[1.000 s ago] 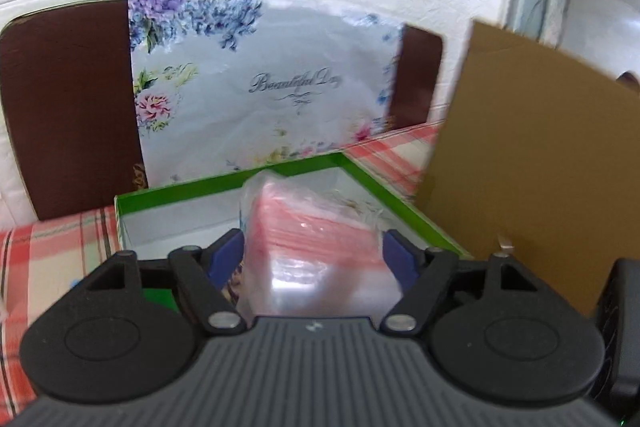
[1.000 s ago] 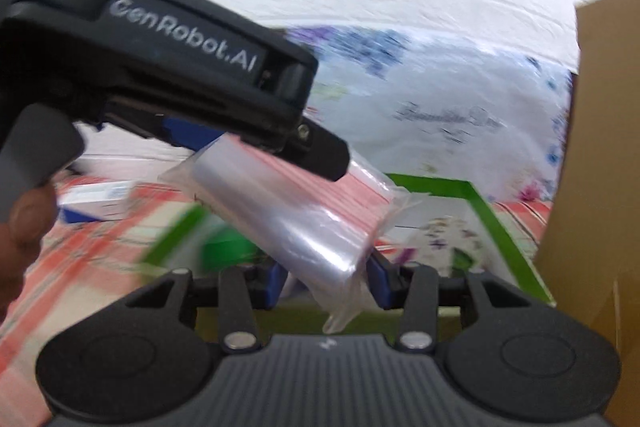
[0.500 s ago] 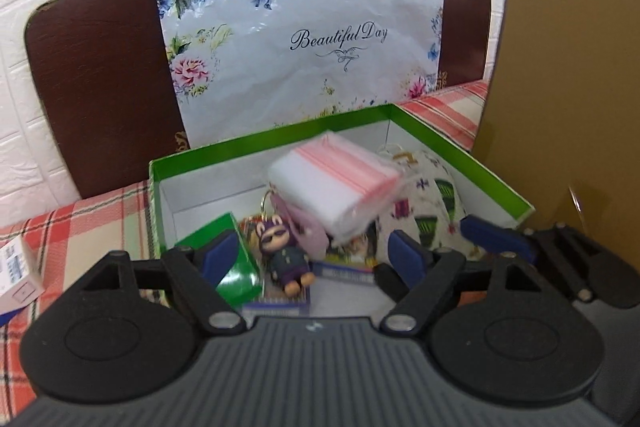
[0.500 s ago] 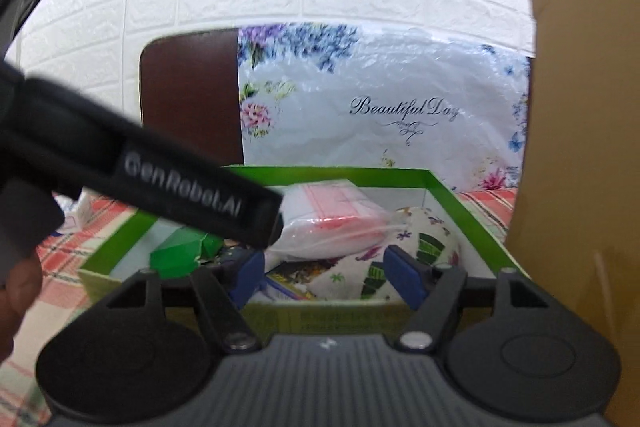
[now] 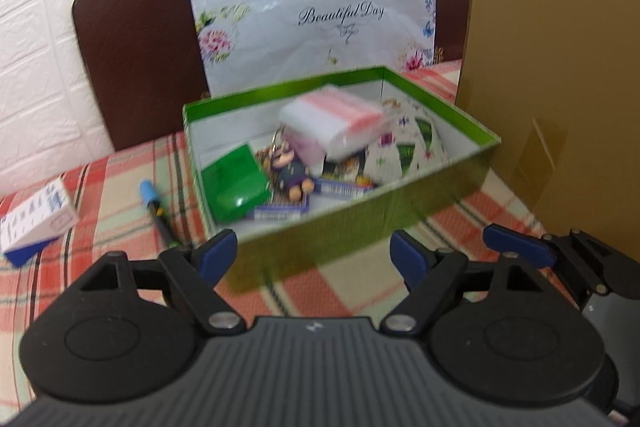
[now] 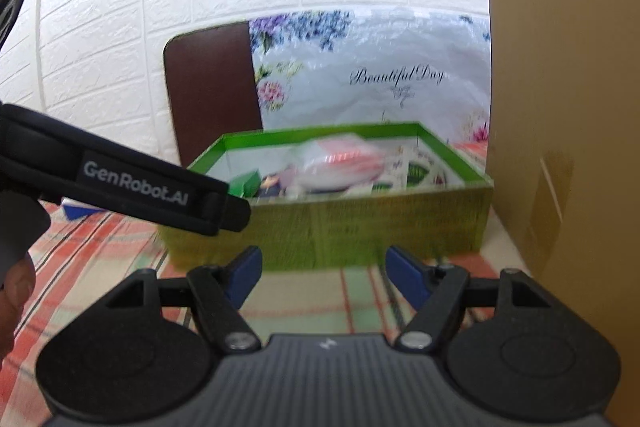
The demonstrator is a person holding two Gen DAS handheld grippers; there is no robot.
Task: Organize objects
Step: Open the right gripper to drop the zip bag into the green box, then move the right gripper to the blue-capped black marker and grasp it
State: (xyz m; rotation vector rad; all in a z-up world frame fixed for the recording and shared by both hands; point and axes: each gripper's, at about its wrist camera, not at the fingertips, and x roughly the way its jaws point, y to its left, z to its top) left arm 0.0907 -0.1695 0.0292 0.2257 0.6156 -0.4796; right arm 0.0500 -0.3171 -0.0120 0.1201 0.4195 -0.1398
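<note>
Though clear of hand-held gripper (image 5: 314,258), bag (image 5: 334,121) inside box (image 5: 360,223).

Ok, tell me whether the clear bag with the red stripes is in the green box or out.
In. The clear bag lies inside the green box, on top of the other items; neither gripper touches it.

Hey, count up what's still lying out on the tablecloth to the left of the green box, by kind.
Small white and blue carton: 1
Pen with a blue cap: 1
Total: 2
</note>
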